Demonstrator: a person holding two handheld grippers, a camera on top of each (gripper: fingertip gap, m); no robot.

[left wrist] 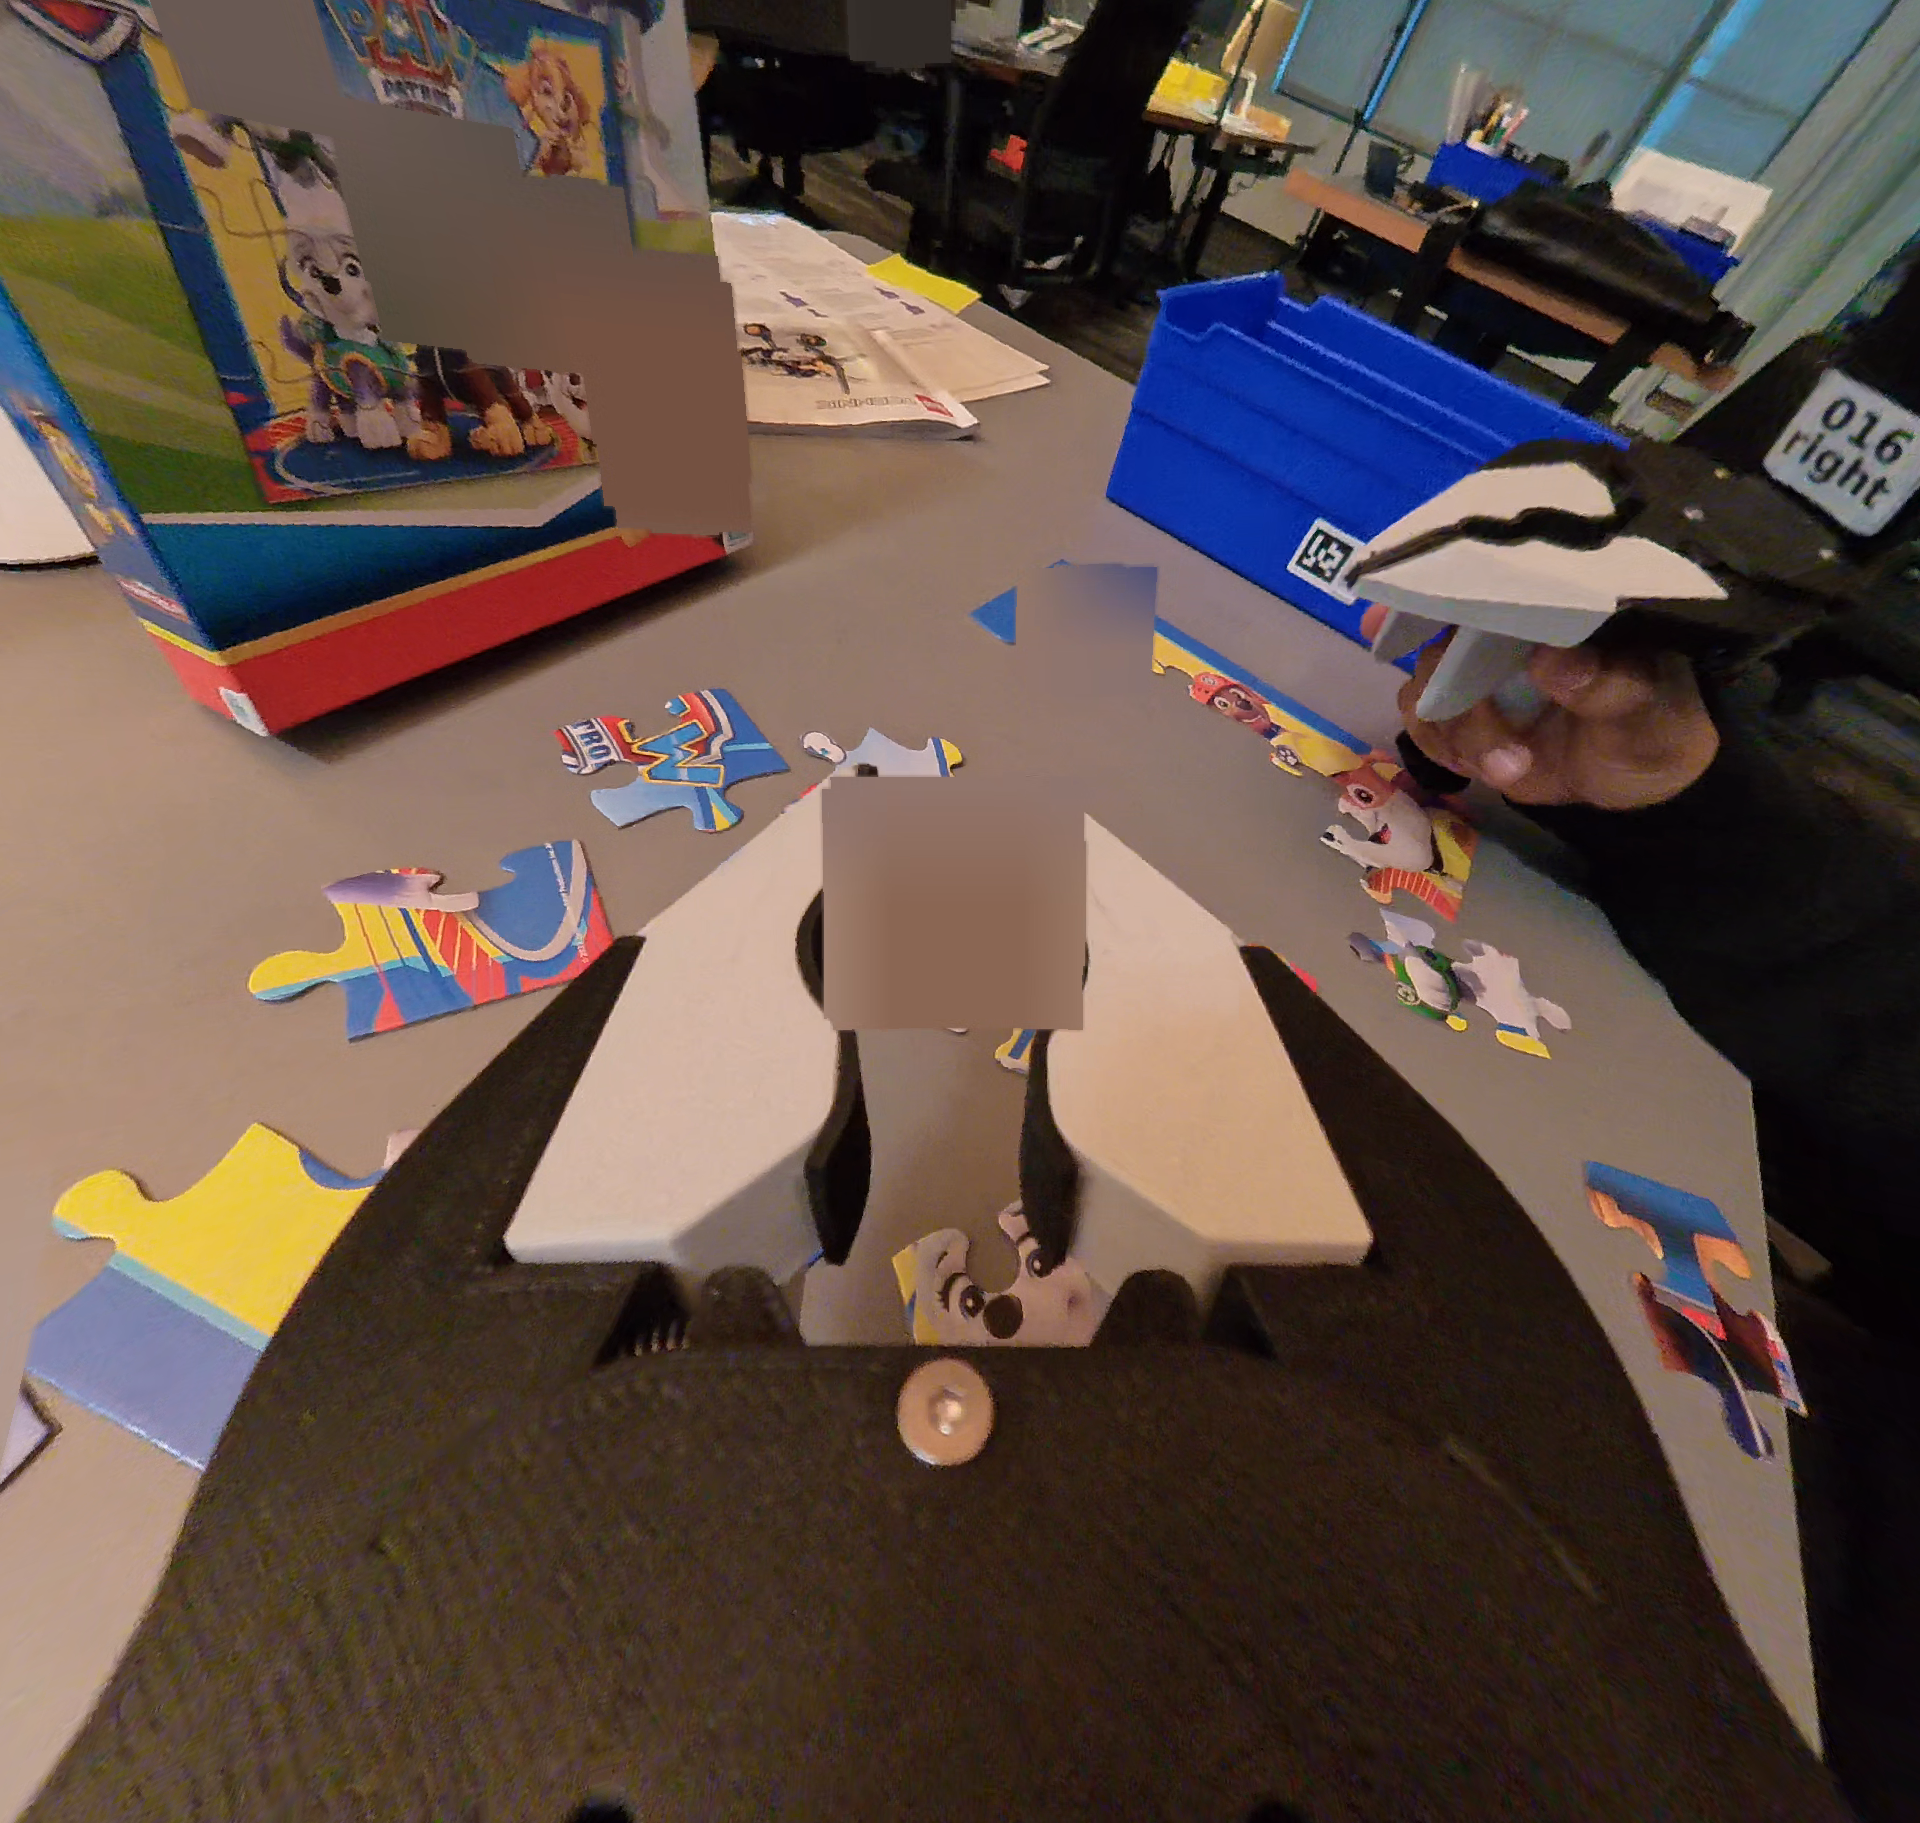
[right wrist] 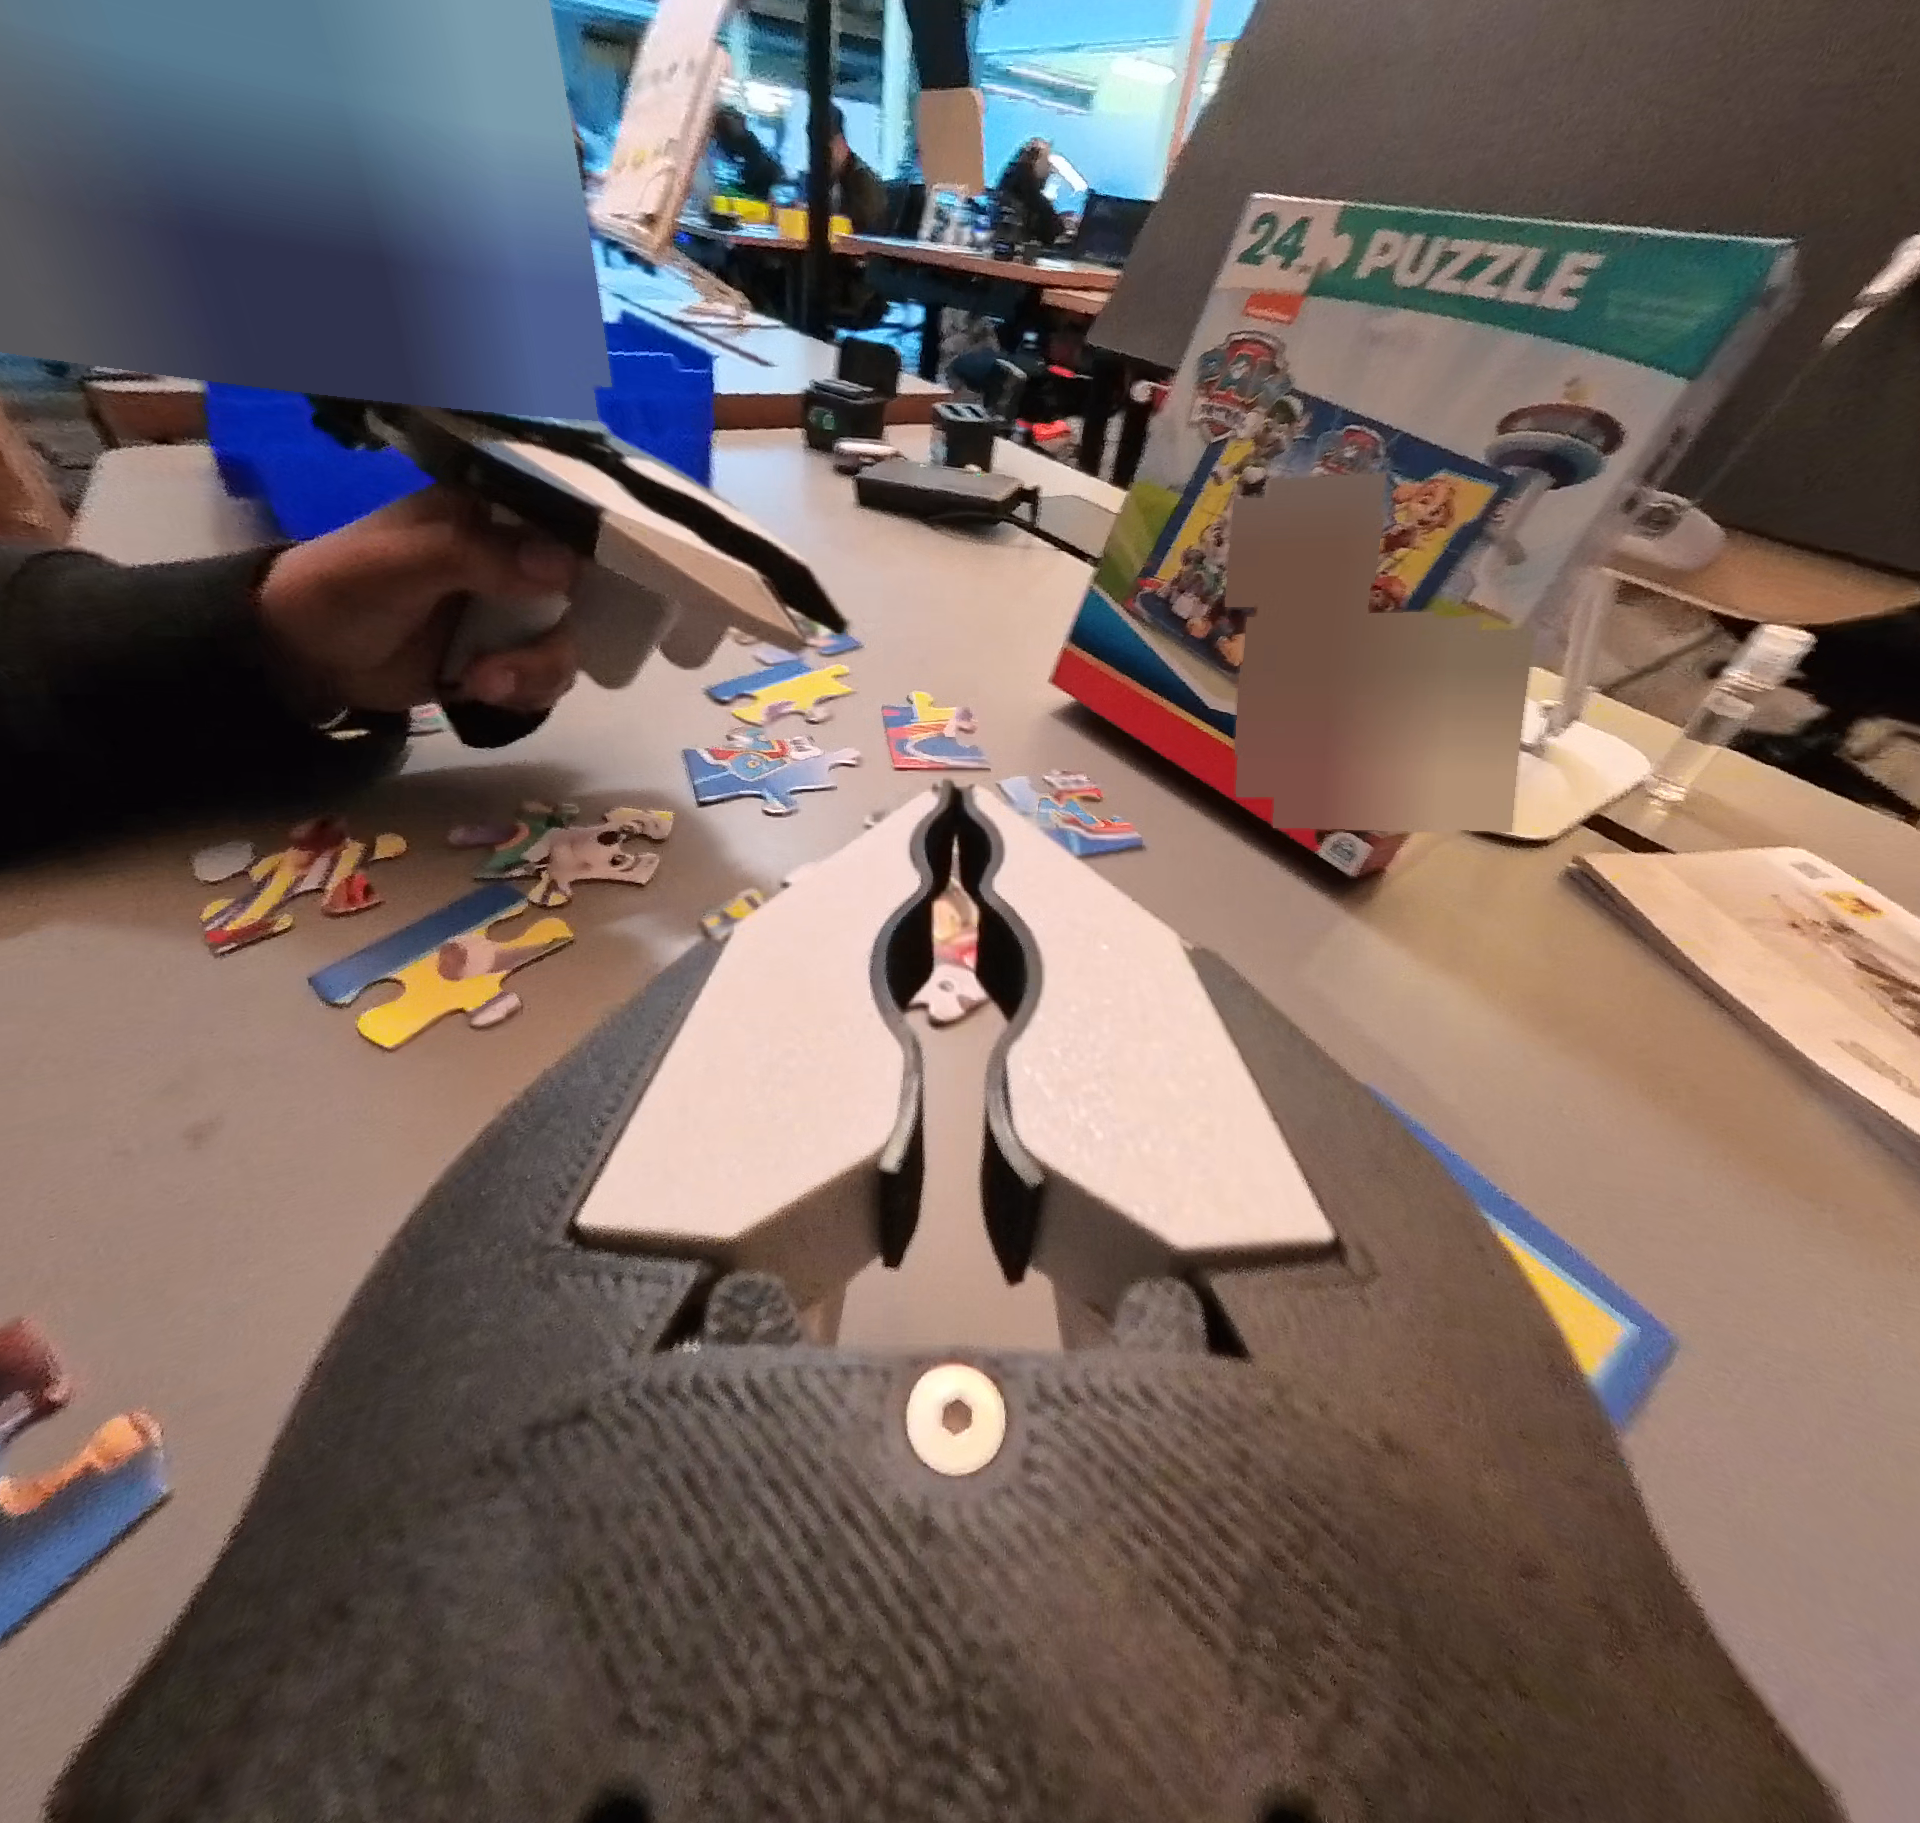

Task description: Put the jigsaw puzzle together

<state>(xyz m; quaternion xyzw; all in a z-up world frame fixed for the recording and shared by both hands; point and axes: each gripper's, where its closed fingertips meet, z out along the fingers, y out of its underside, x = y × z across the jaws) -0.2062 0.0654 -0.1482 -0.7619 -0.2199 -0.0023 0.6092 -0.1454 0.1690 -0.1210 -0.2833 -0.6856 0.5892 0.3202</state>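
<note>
Left gripper (left wrist: 954,817) tips masked, seemingly over puzzle piece (left wrist: 883,750)

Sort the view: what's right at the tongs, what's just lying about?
At the tongs: left tongs, tips near a blue puzzle piece; right tongs, shut, above a white-and-red piece.
Lying about: other loose pieces, puzzle box, blue bin, booklet.

Hidden from me: left tongs (left wrist: 951,786) tips, behind a mosaic patch. Puzzle box (left wrist: 343,339) cut by frame edge. Puzzle piece (right wrist: 951,952) under right tongs (right wrist: 948,799), mostly covered.
</note>
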